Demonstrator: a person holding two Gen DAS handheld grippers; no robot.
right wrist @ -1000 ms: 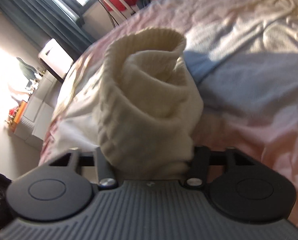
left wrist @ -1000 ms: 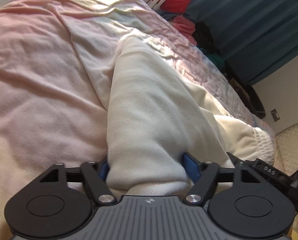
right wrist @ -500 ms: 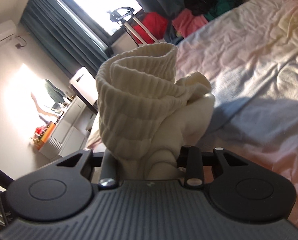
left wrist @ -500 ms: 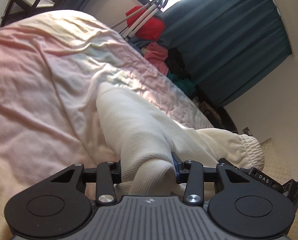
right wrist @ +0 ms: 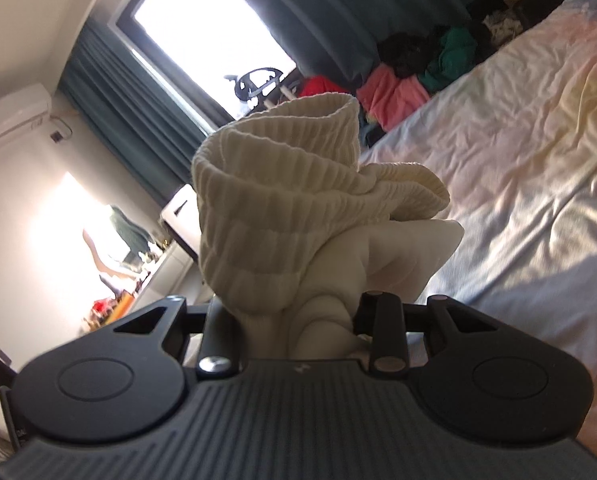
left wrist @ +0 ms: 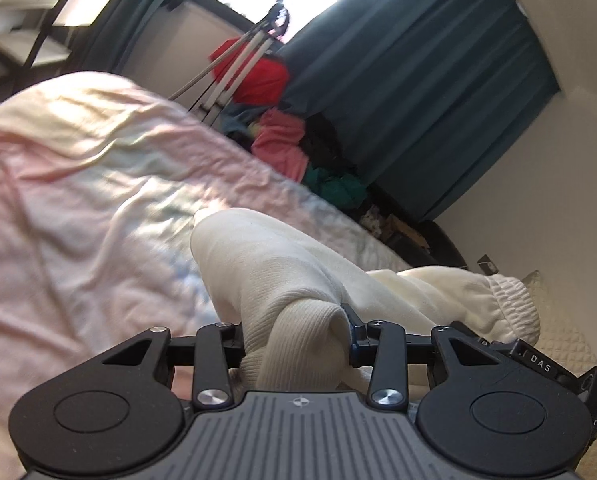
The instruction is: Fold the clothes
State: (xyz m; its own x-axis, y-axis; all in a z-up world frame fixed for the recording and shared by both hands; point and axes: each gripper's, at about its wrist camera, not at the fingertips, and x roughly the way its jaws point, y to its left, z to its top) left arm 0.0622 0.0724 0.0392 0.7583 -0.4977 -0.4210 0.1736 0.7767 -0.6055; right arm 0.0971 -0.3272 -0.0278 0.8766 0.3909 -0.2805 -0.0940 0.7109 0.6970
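A cream knit garment lies across the pastel bedspread, its gathered elastic band hanging off to the right. My left gripper is shut on a bunched ribbed end of it, lifted off the bed. In the right wrist view my right gripper is shut on another bunched part, and a ribbed cuff stands up above the fingers. The cloth hides both pairs of pads. The bedspread lies well below this gripper.
Beyond the far edge of the bed are a pile of red, pink and green clothes, a drying rack, teal curtains and a bright window. A beige quilted mat lies at the right.
Both grippers have risen from the bed with the cream cloth and tipped upward, so more of the room shows. Their jaws narrowed onto the bunched fabric early on.
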